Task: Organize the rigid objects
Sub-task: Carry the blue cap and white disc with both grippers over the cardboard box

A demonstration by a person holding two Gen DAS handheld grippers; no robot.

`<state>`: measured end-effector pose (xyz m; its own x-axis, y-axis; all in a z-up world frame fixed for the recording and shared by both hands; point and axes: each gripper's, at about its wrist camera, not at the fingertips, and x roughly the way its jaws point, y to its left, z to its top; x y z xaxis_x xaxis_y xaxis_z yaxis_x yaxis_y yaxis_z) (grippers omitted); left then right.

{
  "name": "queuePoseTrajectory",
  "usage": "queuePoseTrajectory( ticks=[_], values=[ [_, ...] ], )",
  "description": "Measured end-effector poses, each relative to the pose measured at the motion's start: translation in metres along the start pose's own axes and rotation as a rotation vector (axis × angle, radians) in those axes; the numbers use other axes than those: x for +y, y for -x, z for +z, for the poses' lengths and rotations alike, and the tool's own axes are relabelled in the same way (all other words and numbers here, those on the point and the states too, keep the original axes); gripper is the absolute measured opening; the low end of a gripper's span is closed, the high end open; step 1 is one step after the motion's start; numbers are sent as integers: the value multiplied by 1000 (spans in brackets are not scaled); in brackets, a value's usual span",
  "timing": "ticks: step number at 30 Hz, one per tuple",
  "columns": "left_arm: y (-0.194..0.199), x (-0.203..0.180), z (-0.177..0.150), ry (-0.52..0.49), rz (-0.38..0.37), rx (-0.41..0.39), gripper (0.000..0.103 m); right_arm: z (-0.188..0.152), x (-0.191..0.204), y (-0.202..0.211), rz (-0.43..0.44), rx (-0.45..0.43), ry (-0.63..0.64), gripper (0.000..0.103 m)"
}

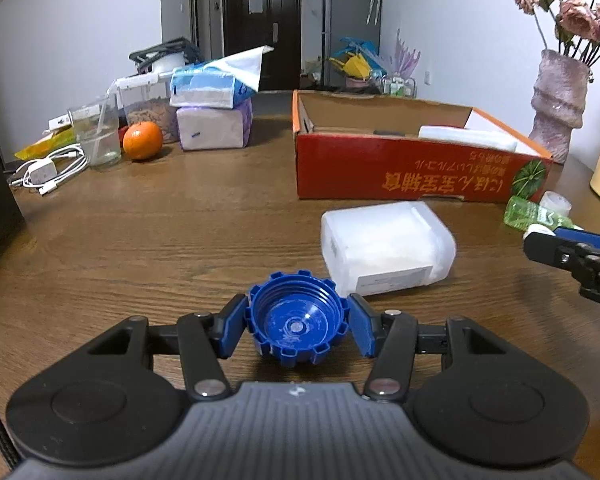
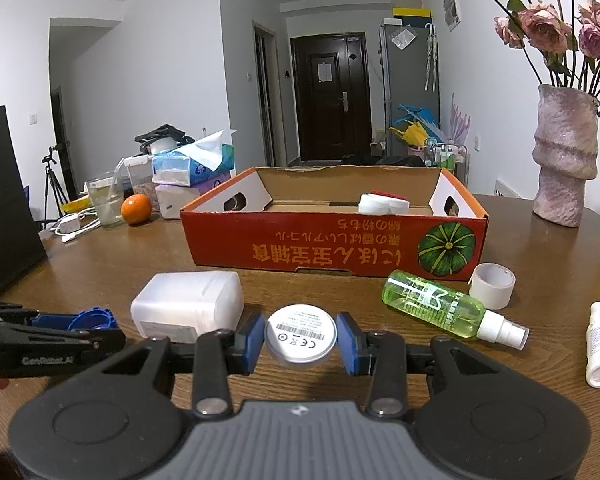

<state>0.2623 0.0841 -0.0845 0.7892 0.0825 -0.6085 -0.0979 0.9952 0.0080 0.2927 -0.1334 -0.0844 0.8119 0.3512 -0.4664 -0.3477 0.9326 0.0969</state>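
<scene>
A blue ridged cap (image 1: pixel 296 326) is clamped between the pads of the left gripper (image 1: pixel 296 330), low over the wooden table (image 1: pixel 160 232). Beside it, a white plastic box (image 2: pixel 188 310) is seen lying flat. Rightward, a round white disc (image 2: pixel 300 336) is pinched by the right gripper (image 2: pixel 300 340), before the red cardboard box (image 2: pixel 332 248).

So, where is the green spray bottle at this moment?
In the right wrist view the green spray bottle lies on its side on the table, right of centre, just before the red cardboard box and beside the white tape roll.
</scene>
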Motion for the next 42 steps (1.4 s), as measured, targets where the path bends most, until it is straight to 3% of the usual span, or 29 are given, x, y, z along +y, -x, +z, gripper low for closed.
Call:
queuePoseTrajectory(
  ticks=[16,42],
  values=[
    [23,-23,15,-1,-41,-74,55,12,-9,16,-14,-67,-10,38],
    [20,-59,83,44,-79,-194,55,53,-21,16,-30,-165,4,38]
  ],
)
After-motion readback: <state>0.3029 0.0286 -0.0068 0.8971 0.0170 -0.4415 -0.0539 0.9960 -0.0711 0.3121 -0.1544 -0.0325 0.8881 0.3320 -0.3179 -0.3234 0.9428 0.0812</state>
